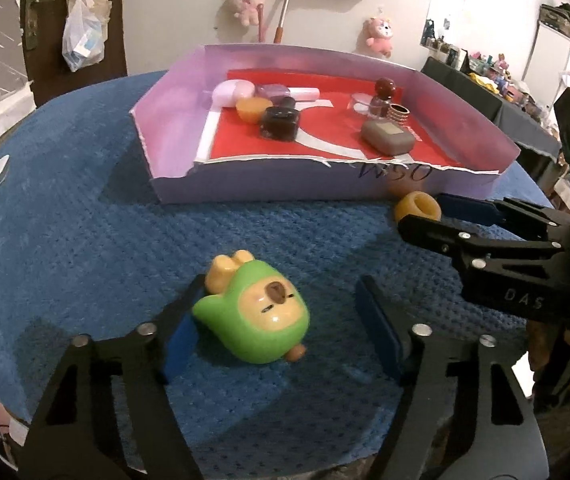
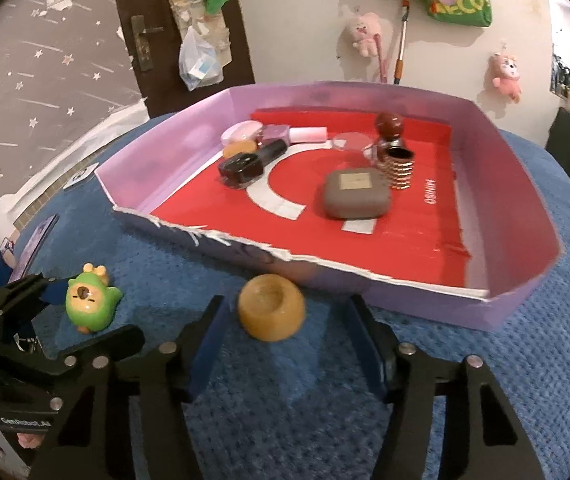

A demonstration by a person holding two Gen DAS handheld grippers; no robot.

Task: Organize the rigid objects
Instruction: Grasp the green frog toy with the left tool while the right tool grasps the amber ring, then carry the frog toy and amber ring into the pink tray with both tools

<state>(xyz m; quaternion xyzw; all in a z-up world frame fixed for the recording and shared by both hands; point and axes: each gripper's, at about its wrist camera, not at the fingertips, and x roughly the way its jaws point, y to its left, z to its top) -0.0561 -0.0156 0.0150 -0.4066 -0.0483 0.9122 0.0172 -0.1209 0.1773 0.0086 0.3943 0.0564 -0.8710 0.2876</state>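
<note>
Left wrist cam sits low over the blue mat (image 1: 85, 168), looking fwd along its two fingers (image 1: 381, 332); the green figurine (image 1: 255, 314) lies close in, between the fingers and touching the left-side one. The purple tray (image 1: 293, 186) is farther ahead, beyond the fingertips.

Right wrist cam also looks fwd and down along its fingers (image 2: 365, 336), nearer the tray (image 2: 425, 296); the amber cup (image 2: 271, 312) sits just past the fingertips, btwn them (some blur here).

Both views share tray, mat, figurine (image 2: 89, 304), cup (image 1: 419, 206) and back wall. Each sees the other gripper: right gripper (image 1: 441, 210) at the right edge, left gripper (image 2: 65, 312) at lower left.
</note>
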